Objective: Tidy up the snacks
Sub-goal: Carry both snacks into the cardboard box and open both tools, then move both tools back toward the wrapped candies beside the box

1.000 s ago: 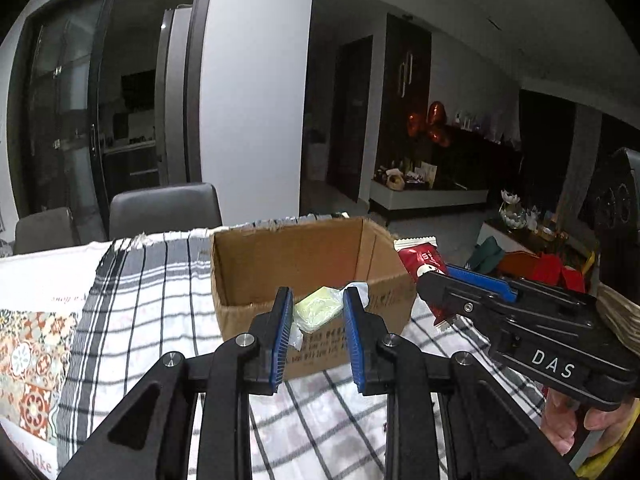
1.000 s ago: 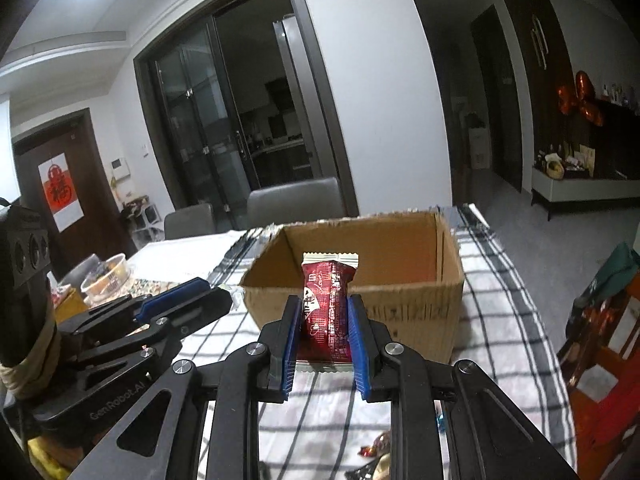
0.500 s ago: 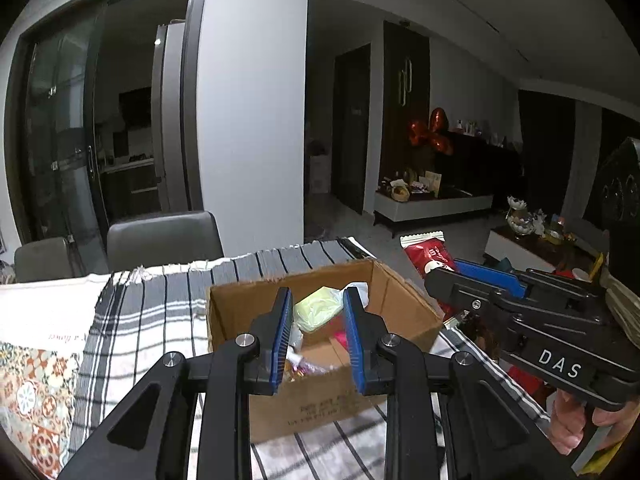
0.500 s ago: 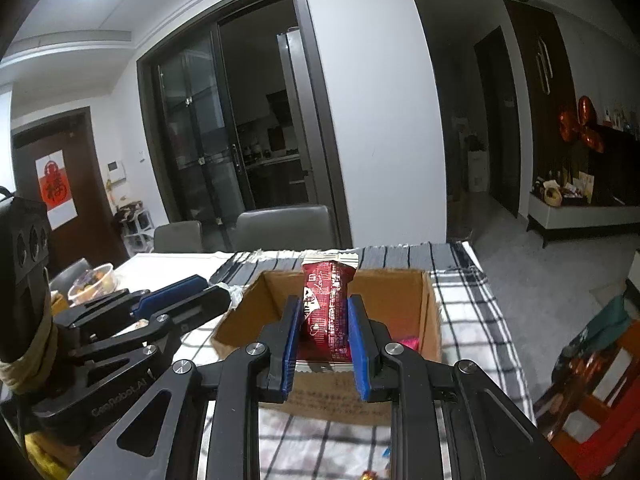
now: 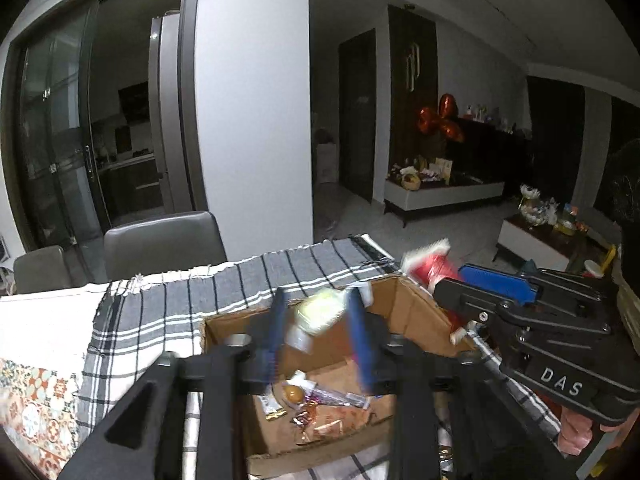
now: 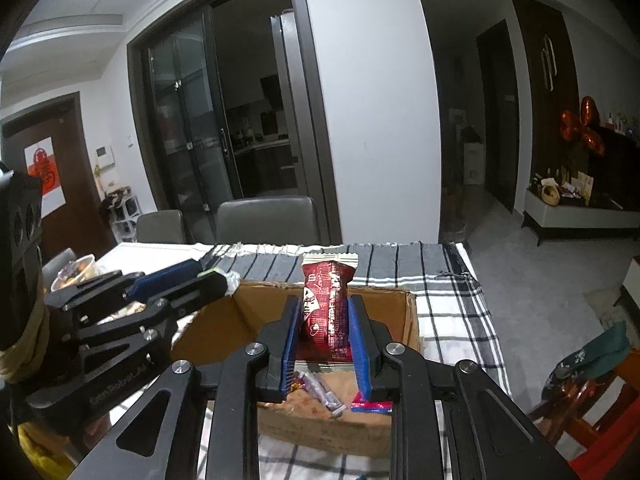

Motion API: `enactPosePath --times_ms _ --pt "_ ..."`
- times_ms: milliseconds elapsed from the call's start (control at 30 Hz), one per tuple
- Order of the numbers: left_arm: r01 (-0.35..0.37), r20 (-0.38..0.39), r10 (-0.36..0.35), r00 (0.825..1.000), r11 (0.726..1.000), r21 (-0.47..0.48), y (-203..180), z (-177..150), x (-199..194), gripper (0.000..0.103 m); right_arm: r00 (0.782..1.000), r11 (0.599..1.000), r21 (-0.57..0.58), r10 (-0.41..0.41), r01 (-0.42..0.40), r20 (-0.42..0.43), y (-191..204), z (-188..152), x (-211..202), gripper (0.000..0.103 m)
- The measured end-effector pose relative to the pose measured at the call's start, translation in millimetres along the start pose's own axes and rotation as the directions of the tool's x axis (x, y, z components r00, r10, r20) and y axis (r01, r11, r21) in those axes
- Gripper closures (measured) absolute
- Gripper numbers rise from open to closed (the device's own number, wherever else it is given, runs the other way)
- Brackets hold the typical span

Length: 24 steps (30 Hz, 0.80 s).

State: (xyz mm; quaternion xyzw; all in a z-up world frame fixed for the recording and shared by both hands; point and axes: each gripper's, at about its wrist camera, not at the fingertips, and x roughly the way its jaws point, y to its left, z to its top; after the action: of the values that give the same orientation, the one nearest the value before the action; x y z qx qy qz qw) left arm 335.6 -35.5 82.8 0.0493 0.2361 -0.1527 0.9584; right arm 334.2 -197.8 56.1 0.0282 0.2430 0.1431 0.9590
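Observation:
An open cardboard box (image 5: pixel 416 312) (image 6: pixel 404 312) stands on the checked tablecloth with several wrapped snacks inside. My left gripper (image 5: pixel 318 320) is over the box, its jaws spreading apart, with a yellow-green snack packet (image 5: pixel 320 314) blurred between them and no longer touching them. My right gripper (image 6: pixel 325 326) is shut on a dark red snack packet (image 6: pixel 328 304) and holds it upright over the box. The right gripper (image 5: pixel 460 286) shows at the right of the left wrist view; the left gripper (image 6: pixel 192 280) shows at the left of the right wrist view.
Grey chairs (image 5: pixel 164 240) (image 6: pixel 266 220) stand behind the table. A patterned mat (image 5: pixel 36 408) lies at the left. A bowl of food (image 6: pixel 74 272) sits at the far left. A red stool (image 6: pixel 592 392) stands at the right.
Both grippers rose and moved forward over the box, so its inside now shows. The left jaws have widened and the yellow-green packet is coming loose. The right still holds the red packet.

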Motion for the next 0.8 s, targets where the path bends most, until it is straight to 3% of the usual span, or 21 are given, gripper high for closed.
enactPosePath --times_ms 33,533,800 --pt "-0.007 0.005 0.007 1.0 1.0 -0.002 -0.4 0.9 -0.9 0.039 1.0 1.0 -0.003 -0.011 0.011 -0.003 -0.4 -0.4 -0.2 0.066" --pt "-0.008 0.046 0.006 0.999 0.999 0.032 -18.6 -30.6 -57.7 0.039 0.999 0.999 -0.029 -0.036 0.036 0.02 5.5 -32.3 -52.5 0.064" --pt "0.008 0.027 -0.009 1.0 0.999 0.044 -38.5 -51.5 -71.4 0.039 1.0 0.999 -0.041 -0.018 0.018 0.007 1.0 -53.3 -71.4 0.064"
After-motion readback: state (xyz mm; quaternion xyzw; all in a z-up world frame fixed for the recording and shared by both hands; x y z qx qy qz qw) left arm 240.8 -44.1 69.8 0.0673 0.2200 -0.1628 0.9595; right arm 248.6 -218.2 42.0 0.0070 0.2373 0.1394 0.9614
